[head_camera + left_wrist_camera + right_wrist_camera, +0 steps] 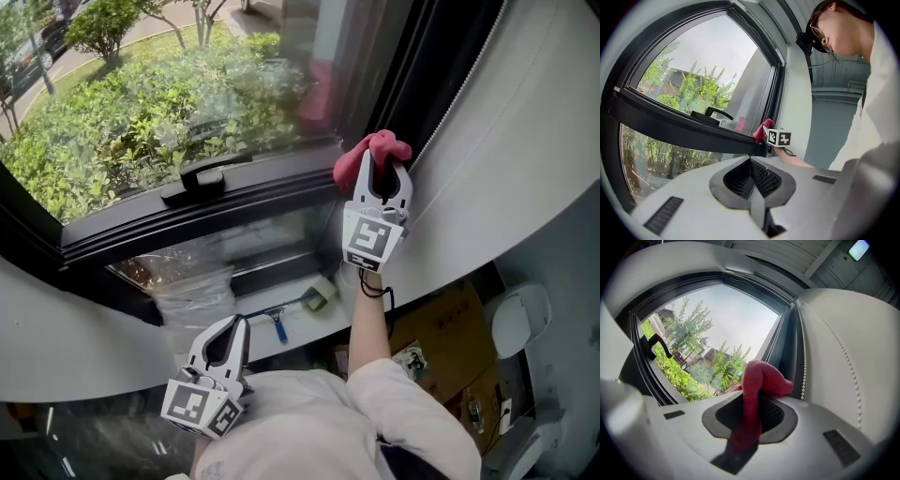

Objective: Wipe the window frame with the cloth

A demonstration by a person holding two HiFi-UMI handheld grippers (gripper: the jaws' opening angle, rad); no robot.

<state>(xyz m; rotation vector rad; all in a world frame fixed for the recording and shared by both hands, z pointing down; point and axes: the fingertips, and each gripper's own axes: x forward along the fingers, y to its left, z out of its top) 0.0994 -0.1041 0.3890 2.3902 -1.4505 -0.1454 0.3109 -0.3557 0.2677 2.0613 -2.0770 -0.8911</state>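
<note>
The right hand-held gripper (750, 417) is clamped on a pink-red cloth (758, 380), a loose fold bulging past its jaw tips. The cloth sits at the right end of the dark window frame (234, 202), where the crossbar meets the upright, though contact with the frame cannot be confirmed. The cloth looks soft, light and floppy, so pinching it mid-fold as here should leave enough padding to rub with. The left hand-held gripper (751, 177) is closed on nothing, held low near the person's body, well apart from the window handle (192, 180).
</note>
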